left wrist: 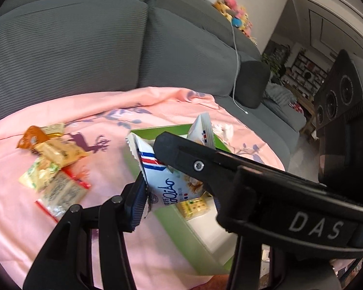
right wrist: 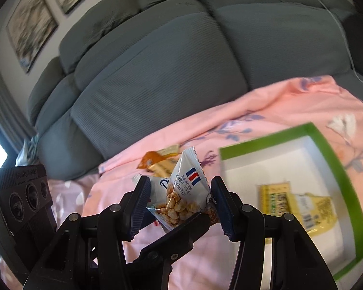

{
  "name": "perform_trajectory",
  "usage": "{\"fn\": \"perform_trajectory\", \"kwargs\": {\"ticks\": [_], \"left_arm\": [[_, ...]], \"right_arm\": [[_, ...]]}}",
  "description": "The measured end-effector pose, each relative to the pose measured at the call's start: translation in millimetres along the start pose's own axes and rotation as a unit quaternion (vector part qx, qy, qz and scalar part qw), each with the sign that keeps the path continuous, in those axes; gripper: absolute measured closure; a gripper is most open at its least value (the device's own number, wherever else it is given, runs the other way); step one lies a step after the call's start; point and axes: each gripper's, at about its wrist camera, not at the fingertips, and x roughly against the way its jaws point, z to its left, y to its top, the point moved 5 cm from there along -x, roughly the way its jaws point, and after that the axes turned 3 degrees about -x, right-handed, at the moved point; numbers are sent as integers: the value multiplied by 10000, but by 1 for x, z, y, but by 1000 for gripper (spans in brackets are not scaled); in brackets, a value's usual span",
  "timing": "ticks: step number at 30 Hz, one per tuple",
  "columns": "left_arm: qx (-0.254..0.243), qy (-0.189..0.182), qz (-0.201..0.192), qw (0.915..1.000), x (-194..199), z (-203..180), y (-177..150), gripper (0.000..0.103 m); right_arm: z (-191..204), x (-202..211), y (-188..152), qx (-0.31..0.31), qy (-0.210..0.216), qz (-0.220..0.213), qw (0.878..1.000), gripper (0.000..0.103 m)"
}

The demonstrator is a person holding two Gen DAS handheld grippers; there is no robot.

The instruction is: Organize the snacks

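Judging from how things lie, we are partway through the sorting, nearer the start than the end. Our right gripper (right wrist: pixel 179 200) has its jaws closed on a white peanut packet (right wrist: pixel 181 193) with a red, white and blue flag mark, holding it up above the pink cloth (right wrist: pixel 266 111), left of the green-rimmed box (right wrist: pixel 336 169). Our left gripper (left wrist: pixel 142 203) is at that same packet, seen as (left wrist: pixel 164 183) in the left wrist view: one ribbed pad touches its edge, but the other gripper's body hides the second finger, so we cannot tell whether the left jaws are pressing or standing apart.

In the box we see two yellow packets (right wrist: pixel 297 205) already lying on its white floor. Still out on the cloth, well apart from the box, we count a loose cluster of snacks (left wrist: pixel 53 166): an orange packet (left wrist: pixel 31 140), several yellow ones, and a clear packet with red edges (left wrist: pixel 63 193). The packet in hand is not yet over the box floor in the right wrist view, so it and the whole cluster remain to be placed.
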Motion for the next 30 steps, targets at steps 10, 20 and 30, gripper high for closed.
{"fn": "perform_trajectory", "kwargs": {"ticks": [10,20,30], "left_arm": [[-364,-284,479,9978,-52,-36,2,54],[-427,-354,856,9948,-85,-49,-2,54],[-388,-344,1078,9928,-100,-52,-8,54]], "right_arm": [[-59,7,7,-760,-330,-47,9965,48],[-95,1,5,-1216,-488,96,9913,48],[-112,-7,1,-1439,-550,243,9878,48]]}}
